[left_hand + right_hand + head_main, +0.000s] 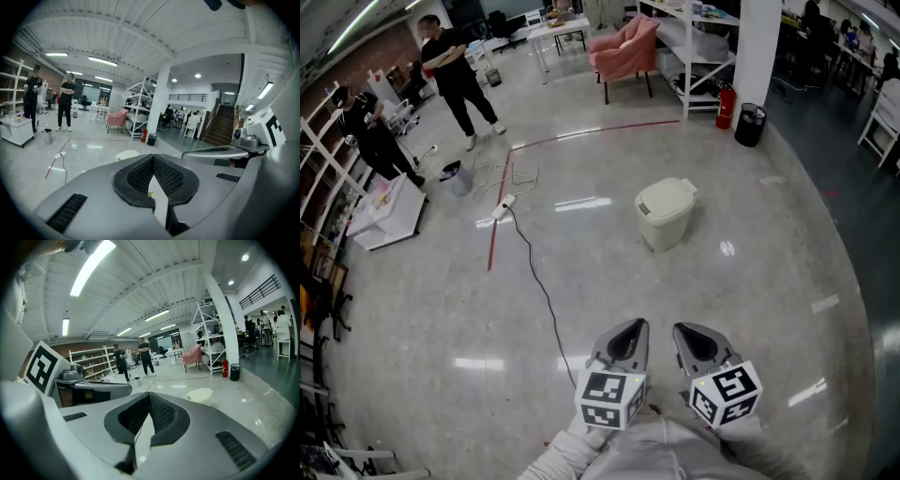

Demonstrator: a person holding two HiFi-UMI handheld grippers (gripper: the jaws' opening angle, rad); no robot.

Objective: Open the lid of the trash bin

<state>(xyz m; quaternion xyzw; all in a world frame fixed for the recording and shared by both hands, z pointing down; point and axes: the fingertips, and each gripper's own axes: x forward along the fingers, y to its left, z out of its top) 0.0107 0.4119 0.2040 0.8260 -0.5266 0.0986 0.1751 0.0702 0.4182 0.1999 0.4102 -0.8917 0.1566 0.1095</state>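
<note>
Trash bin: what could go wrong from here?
1. The black cable lies on the floor beside the path to the trash bin; it could catch a foot.
2. The bin stands free on the glossy floor; lifting its closed lid may slide or tip it.
3. The left hand-held gripper and right hand-held gripper have jaws together, far from the bin; they must open first.

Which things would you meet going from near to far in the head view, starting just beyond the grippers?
cream trash bin → black bin beside the pillar → pink armchair
</note>
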